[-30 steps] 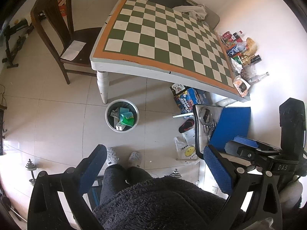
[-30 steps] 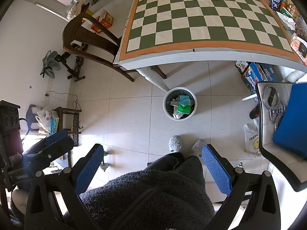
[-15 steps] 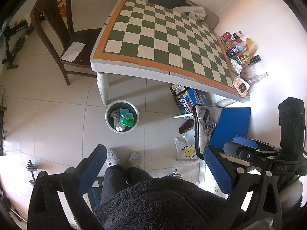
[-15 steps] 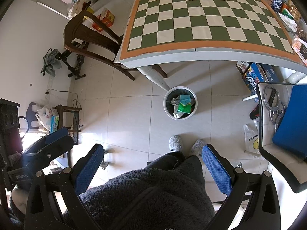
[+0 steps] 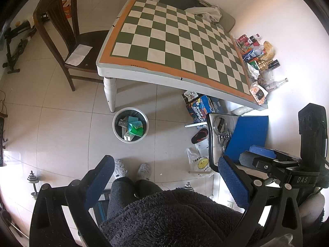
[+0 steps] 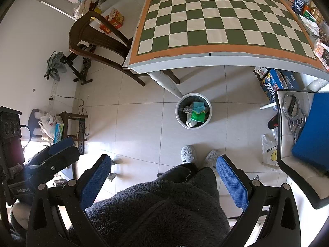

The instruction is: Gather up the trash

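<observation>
Left tongs [image 5: 164, 182] stood wide at the bottom of the left view, nothing between the blue pads [image 5: 233, 183]. Right tongs [image 6: 163, 177] were likewise wide and empty at the bottom of the right view, over the dark fleece [image 6: 160, 210] and grey slippers [image 6: 187, 153]. Bin [image 5: 130, 125] sat on the tiled floor at frame centre, just beside the white bench leg [image 5: 110, 94]; it held green and teal packets and a small box. Checkered bench [image 5: 176, 41] filled the upper centre. Bottles and packets [image 5: 256, 55] lay clustered along its right edge by the wall. Chair [image 5: 61, 30] stood at upper left, touching the bench. Boxes [image 5: 200, 109] lay under the bench, right of the bin.
</observation>
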Available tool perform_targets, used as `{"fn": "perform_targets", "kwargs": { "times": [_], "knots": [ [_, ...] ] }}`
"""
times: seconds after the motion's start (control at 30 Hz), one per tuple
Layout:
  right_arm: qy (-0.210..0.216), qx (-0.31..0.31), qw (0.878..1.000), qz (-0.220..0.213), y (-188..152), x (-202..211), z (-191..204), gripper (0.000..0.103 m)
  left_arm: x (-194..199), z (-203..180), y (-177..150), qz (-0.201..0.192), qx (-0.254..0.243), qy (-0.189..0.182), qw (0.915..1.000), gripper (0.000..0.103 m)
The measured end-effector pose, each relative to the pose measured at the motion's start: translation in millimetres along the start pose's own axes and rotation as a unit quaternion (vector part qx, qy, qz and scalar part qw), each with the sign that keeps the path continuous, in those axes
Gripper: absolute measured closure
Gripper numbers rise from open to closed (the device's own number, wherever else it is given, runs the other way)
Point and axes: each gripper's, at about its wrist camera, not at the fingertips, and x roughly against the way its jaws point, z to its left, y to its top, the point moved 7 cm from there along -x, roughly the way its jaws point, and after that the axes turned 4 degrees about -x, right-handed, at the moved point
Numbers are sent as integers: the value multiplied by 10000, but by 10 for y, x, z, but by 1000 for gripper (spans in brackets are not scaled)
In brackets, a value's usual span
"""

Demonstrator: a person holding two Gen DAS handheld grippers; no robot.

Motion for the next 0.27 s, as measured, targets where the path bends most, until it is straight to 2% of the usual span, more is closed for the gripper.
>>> {"fn": "perform_targets", "kwargs": {
  "times": [0.27],
  "knots": [
    [0, -5, 10000, -2, -4, -8, 10, 0, 0, -4, 16, -15, 7, -2, 10000, 0]
  ]
}}
